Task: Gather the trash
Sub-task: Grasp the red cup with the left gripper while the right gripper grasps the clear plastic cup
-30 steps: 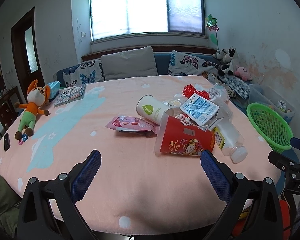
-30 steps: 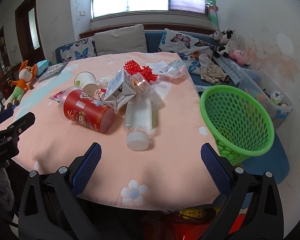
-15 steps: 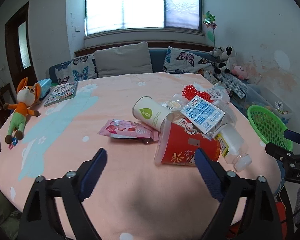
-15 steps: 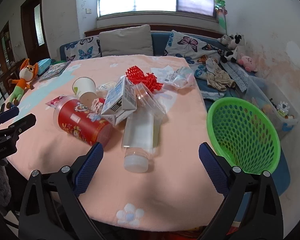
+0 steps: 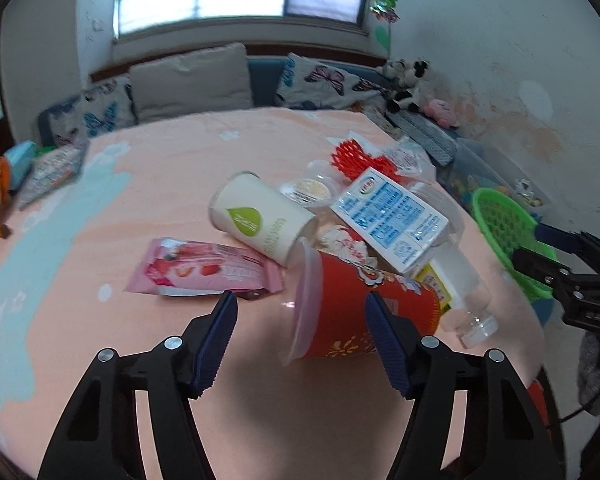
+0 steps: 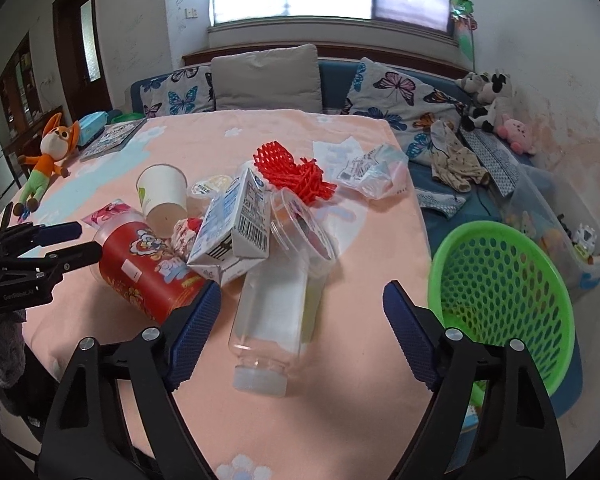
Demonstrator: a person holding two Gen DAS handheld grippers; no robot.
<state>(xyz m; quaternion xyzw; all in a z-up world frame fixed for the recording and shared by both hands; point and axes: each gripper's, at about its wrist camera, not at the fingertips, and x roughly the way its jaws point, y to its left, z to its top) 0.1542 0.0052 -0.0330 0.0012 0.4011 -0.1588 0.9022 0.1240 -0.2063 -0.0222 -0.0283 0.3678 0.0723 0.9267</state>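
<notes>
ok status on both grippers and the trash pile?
Left gripper open at red cup. Right gripper open over clear bottle. Milk carton lies across both.

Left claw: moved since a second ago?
Yes. The left claw has advanced toward the trash pile; its fingertips now flank the rim end of the red cup, which lies on the table.

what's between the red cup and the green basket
The clear plastic bottle lies between the red cup and green basket, on its side, clearest in the right wrist view.
</notes>
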